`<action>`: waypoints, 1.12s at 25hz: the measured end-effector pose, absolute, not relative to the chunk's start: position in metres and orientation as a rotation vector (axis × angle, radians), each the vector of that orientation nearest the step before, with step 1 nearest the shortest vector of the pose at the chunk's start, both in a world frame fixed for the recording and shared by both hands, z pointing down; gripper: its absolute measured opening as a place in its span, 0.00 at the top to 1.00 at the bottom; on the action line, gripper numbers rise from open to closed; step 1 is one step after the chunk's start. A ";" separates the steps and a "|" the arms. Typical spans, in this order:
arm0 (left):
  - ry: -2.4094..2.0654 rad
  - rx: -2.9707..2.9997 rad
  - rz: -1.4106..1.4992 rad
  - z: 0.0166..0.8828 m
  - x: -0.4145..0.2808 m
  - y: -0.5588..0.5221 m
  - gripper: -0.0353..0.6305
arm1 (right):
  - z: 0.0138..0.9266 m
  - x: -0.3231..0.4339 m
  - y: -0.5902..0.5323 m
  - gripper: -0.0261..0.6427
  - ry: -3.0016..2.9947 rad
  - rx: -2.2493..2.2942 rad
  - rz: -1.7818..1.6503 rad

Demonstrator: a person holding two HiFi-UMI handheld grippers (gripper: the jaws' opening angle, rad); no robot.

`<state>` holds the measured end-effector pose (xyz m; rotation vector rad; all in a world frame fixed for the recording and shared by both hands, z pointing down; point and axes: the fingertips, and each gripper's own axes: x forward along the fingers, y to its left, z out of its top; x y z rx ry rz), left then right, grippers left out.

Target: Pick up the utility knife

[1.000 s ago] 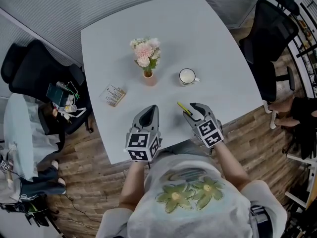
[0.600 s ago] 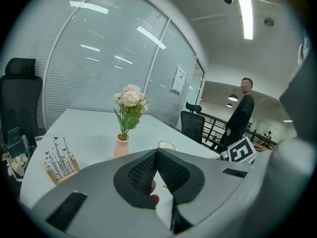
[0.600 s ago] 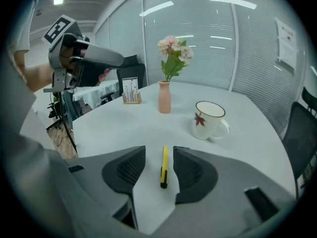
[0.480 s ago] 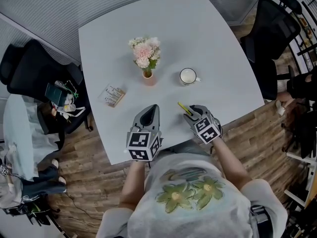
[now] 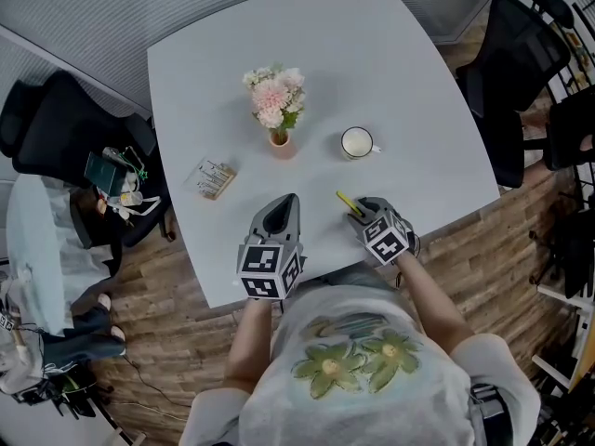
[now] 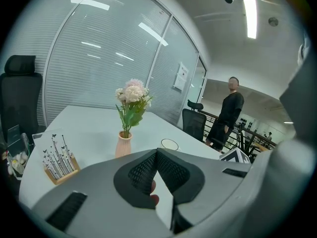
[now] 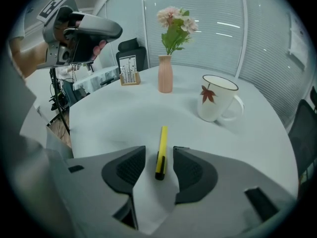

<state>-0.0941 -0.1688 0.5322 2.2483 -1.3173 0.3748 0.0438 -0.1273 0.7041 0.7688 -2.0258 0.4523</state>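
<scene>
Right gripper (image 7: 159, 158) low over the white table (image 7: 109, 113), jaws apart, gripping nothing. Yellow utility knife (image 7: 161, 145) lies flat on the table, its black near end in the gap between the two jaws, touching neither pad as far as can be seen, yellow body pointing straight ahead. White mug (image 7: 217, 97) with a red leaf stands ahead and to the right of this gripper, pink vase of flowers (image 7: 165, 73) straight ahead beyond the knife, card holder (image 7: 129, 71) ahead-left. Left gripper (image 6: 156, 155) off to its left, jaws together at the tips, nothing between them, vase ahead of it, slightly left
</scene>
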 end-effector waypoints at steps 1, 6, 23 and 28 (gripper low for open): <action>-1.317 2.247 0.376 0.533 -0.094 -0.170 0.95 | 0.706 0.044 -0.127 0.69 -2.019 0.762 0.454; -1.315 2.243 0.384 0.536 -0.095 -0.173 0.95 | 0.717 0.045 -0.128 0.69 -1.980 0.733 0.455; -1.315 2.242 0.384 0.535 -0.096 -0.176 0.95 | 0.721 0.046 -0.129 0.86 -1.900 0.714 0.358; -1.321 2.250 0.379 0.532 -0.097 -0.174 0.95 | 0.720 0.046 -0.130 0.87 -1.895 0.710 0.372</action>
